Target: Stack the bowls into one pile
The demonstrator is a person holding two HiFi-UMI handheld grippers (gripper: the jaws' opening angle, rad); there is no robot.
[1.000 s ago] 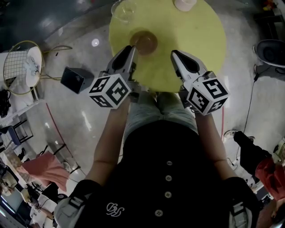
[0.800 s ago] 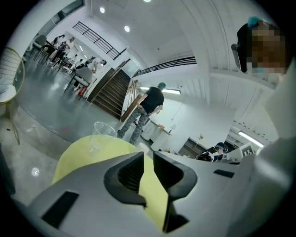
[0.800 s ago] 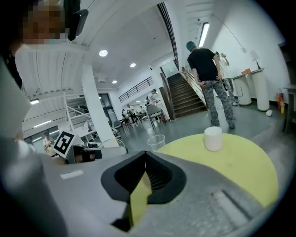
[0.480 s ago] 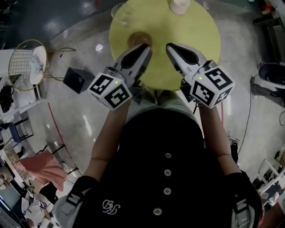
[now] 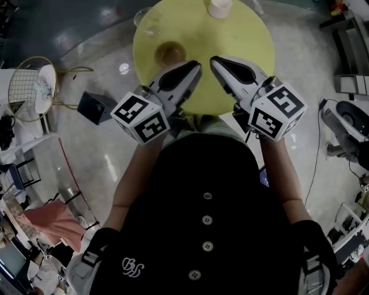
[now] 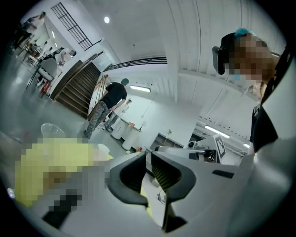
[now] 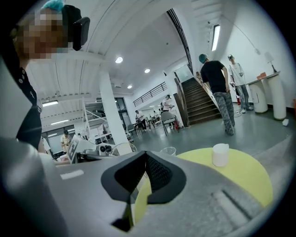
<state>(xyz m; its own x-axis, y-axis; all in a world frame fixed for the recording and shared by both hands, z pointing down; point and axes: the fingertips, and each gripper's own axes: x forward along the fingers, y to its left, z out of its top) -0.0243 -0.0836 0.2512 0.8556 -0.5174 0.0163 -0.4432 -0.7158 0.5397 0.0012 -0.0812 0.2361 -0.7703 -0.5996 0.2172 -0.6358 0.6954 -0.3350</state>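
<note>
On a round yellow table (image 5: 242, 40) stand a brown bowl (image 5: 170, 53), a clear glass bowl (image 5: 147, 22) at the far left rim and a small white bowl (image 5: 219, 7) at the far edge. My left gripper (image 5: 196, 66) and right gripper (image 5: 214, 60) hover side by side over the table's near edge, tips angled towards each other. Both are shut and hold nothing. The right gripper view shows its jaws (image 7: 146, 153) closed, with the white bowl (image 7: 220, 154) and the clear bowl (image 7: 168, 151) beyond. In the left gripper view (image 6: 147, 155) the clear bowl (image 6: 52, 131) is far left.
A black box (image 5: 92, 106) lies on the floor left of the table, with a wire basket (image 5: 26, 86) further left. A cable (image 5: 316, 155) runs over the floor at the right. People stand near a staircase (image 7: 201, 99) in the background.
Both grippers have moved closer together and forward over the table's near edge. The head view has shifted, so the table sits higher in the picture.
</note>
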